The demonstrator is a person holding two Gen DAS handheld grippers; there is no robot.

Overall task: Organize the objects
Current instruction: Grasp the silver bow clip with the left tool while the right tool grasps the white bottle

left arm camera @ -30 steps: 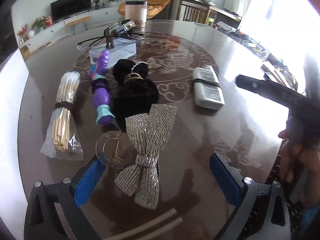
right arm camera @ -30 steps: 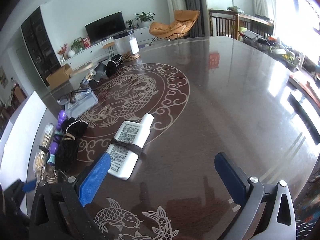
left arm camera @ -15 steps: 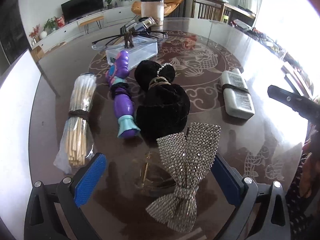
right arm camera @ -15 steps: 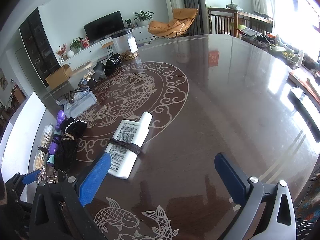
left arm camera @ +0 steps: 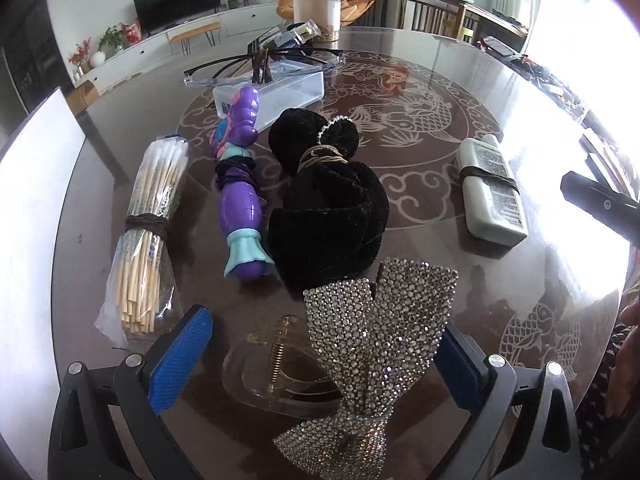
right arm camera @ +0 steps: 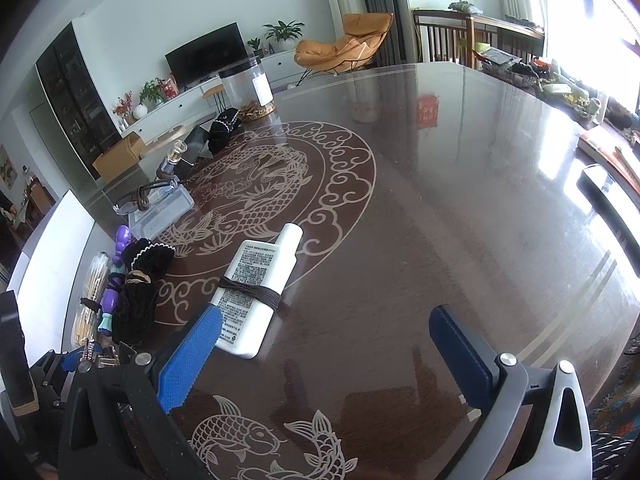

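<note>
A silver rhinestone bow hair clip point(left arm camera: 372, 344) lies on the dark round table point(left arm camera: 440, 272) between the fingers of my open left gripper point(left arm camera: 320, 356), with its clear claw part point(left arm camera: 272, 376) to the left. Behind it lie a black velvet bundle point(left arm camera: 328, 216), a purple toy point(left arm camera: 240, 192) and a bundle of wooden sticks point(left arm camera: 148, 232). A white bottle point(right arm camera: 256, 284) tied with a dark band lies just ahead of my open, empty right gripper point(right arm camera: 324, 348), by its left finger. The bottle also shows in the left wrist view point(left arm camera: 490, 192).
A clear plastic box point(left arm camera: 272, 92) with glasses on it sits further back, and a clear jar point(right arm camera: 248, 88) stands at the far edge. A white chair back point(left arm camera: 28, 208) stands at the table's left. Clutter lies along the right edge by the window.
My left gripper has moved forward so the bow clip now sits between its fingers. The right gripper has shifted slightly closer to the white bottle.
</note>
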